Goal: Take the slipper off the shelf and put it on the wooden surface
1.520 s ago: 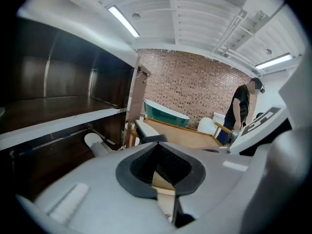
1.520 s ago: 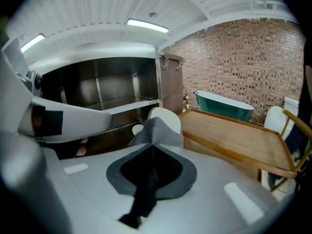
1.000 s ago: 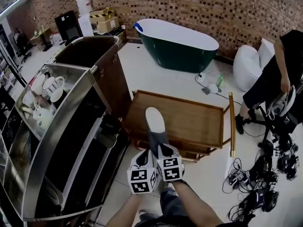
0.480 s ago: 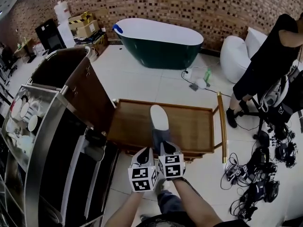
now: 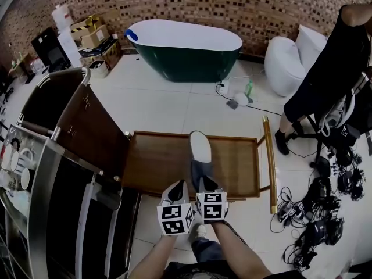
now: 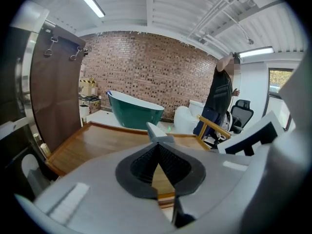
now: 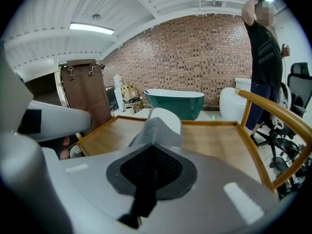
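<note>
A: Where's slipper (image 5: 198, 150) rn?
B: Over wooden surface (image 5: 157, 163), heel end at its near edge, toe twd far edge, approx mid-width.
A: Tongs?
B: Right gripper (image 5: 204, 185) clamped on heel end. Left gripper (image 5: 178, 186) just beside it, tips closed, pinching slipper's left edge. Slipper sticks out fwd of both.

Freestanding bathtub (image 5: 183, 48), dark green outside, white inside, set before a brick wall (image 5: 244, 4). White rounded seat (image 5: 283, 68) just right of the tub. Small green bottle (image 5: 250, 88) upright on the white tiled floor (image 5: 168, 106) between the two. Person (image 5: 325, 80) in dark clothes, standing at the right edge. Tangle of black cables (image 5: 317, 228) on the floor at lower right. Cardboard boxes (image 5: 93, 32) and a dark monitor (image 5: 46, 45) at upper left. White crockery (image 5: 13, 158) at the far left edge.
</note>
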`<state>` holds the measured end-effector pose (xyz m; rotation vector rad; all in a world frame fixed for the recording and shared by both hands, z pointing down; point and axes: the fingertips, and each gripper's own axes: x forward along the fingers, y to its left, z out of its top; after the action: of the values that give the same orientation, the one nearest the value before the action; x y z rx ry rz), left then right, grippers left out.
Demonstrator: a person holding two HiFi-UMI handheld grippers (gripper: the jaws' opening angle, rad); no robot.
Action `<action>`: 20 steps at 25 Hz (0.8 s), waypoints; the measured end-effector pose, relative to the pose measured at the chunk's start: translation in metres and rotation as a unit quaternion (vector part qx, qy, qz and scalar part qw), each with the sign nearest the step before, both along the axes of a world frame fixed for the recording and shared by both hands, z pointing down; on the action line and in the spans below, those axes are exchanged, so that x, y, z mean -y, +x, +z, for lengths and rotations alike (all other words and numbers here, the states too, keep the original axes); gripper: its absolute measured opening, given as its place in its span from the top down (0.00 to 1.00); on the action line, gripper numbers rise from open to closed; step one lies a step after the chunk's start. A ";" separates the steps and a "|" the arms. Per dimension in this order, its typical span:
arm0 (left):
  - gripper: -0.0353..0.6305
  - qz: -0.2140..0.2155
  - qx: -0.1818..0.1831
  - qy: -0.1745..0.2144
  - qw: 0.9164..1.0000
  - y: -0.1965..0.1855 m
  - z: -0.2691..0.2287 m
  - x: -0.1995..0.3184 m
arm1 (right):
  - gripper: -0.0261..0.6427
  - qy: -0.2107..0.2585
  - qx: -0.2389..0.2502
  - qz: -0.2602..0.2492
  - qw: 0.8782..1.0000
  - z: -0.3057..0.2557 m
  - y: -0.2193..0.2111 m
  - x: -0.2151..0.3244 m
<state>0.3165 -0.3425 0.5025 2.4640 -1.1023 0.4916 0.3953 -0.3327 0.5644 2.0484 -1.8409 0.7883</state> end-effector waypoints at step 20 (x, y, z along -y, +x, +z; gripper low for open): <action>0.94 -0.010 0.013 -0.012 1.000 0.019 0.017 0.052 | 0.89 -0.020 0.028 -0.009 0.999 0.039 0.000 0.030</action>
<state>0.3353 -0.3944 0.5199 2.4297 -1.1240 0.5288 0.3955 -0.3627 0.6031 2.0019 -1.8535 0.8791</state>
